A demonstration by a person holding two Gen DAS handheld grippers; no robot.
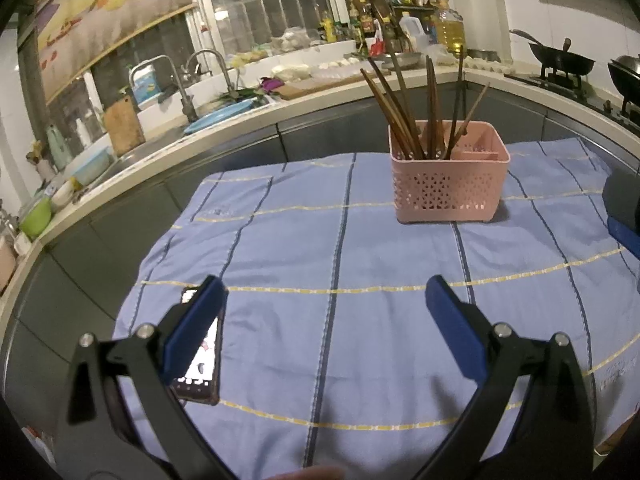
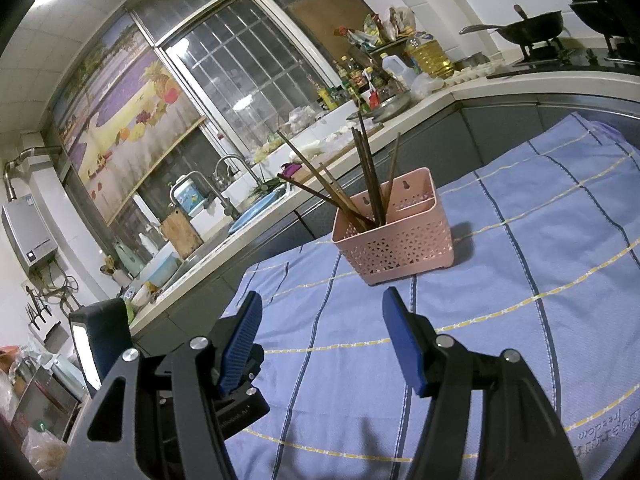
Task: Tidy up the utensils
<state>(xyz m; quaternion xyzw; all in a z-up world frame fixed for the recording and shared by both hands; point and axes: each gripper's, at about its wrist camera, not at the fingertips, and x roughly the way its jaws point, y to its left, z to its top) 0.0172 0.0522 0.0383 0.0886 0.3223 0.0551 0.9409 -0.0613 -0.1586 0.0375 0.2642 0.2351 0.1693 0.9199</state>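
A pink perforated utensil basket (image 1: 450, 184) stands on the blue striped cloth (image 1: 340, 260), far from me. Several brown chopsticks (image 1: 416, 100) stand upright in its left compartment. The basket also shows in the right wrist view (image 2: 396, 236), with the chopsticks (image 2: 360, 184) leaning in it. My left gripper (image 1: 324, 300) is open and empty, low over the cloth, well short of the basket. My right gripper (image 2: 320, 316) is open and empty, also short of the basket. The other gripper's body shows at the left of the right wrist view (image 2: 236, 392).
A phone (image 1: 200, 360) lies on the cloth under my left finger. A kitchen counter (image 1: 240, 120) with a sink, bottles and woks curves behind the table. A dark object (image 1: 624, 216) sits at the cloth's right edge.
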